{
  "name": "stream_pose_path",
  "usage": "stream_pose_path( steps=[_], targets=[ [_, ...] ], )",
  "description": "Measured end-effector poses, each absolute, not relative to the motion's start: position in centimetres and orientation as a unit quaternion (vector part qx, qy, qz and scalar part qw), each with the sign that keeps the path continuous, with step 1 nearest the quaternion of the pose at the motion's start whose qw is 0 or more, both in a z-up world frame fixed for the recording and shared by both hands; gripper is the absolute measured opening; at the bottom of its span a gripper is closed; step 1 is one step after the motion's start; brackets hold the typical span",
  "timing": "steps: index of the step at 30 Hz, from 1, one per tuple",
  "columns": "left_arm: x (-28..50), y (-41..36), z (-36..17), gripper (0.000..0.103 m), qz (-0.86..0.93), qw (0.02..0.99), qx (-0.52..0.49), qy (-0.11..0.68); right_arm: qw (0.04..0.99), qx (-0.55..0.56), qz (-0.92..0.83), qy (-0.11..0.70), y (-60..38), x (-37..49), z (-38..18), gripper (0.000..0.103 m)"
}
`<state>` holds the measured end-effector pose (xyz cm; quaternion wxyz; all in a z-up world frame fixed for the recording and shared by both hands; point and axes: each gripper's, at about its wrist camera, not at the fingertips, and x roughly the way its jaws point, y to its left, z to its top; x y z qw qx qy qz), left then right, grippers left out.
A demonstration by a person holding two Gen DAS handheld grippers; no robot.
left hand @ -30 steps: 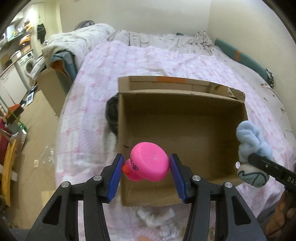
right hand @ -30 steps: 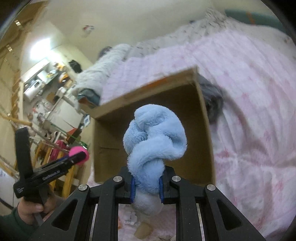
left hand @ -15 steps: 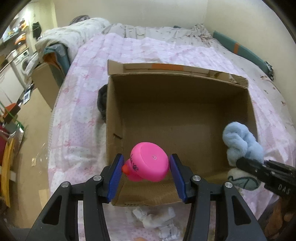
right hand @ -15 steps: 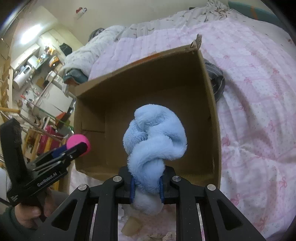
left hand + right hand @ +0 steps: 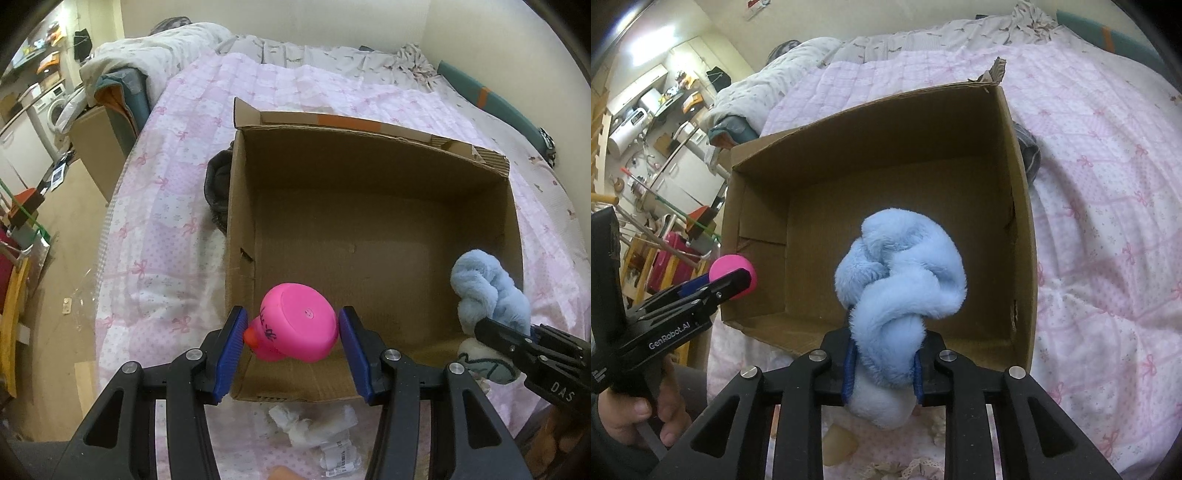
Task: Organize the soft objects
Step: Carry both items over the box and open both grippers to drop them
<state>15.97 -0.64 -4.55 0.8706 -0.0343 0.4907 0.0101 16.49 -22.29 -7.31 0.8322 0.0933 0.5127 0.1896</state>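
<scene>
An open, empty cardboard box (image 5: 236, 229) stands on the pink bed; it also shows in the right wrist view (image 5: 1021, 206). My left gripper (image 5: 291, 334) is shut on a pink rubber duck (image 5: 297, 326), held over the box's near left corner; the duck shows from the side in the right wrist view (image 5: 733, 277). My right gripper (image 5: 882, 363) is shut on a fluffy light blue plush toy (image 5: 901, 280), held over the box's near edge. From the left wrist view the plush (image 5: 487, 291) hangs at the box's near right corner.
A dark grey cloth (image 5: 218, 184) lies against the box's left wall. White crumpled items (image 5: 314, 430) lie on the bed in front of the box. A pink quilt (image 5: 166, 206) covers the bed. Floor and furniture (image 5: 48, 122) lie to the left.
Both grippers have moved forward and higher over the box with their toys still held. The box interior now shows more fully in both views.
</scene>
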Motion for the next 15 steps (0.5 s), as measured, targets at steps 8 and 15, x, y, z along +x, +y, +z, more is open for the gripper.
stream_pose_path(
  steps=[8, 15],
  targets=[
    [16.0, -0.5, -4.5, 0.048, 0.011, 0.871, -0.034, 0.49, 0.846, 0.098, 0.186, 0.49, -22.1, 16.4, -6.5, 0.071],
    [16.2, -0.5, -4.6, 0.048, 0.011, 0.871, -0.034, 0.49, 0.863, 0.096, 0.183, 0.462, -22.4, 16.1, -5.4, 0.071]
  ],
)
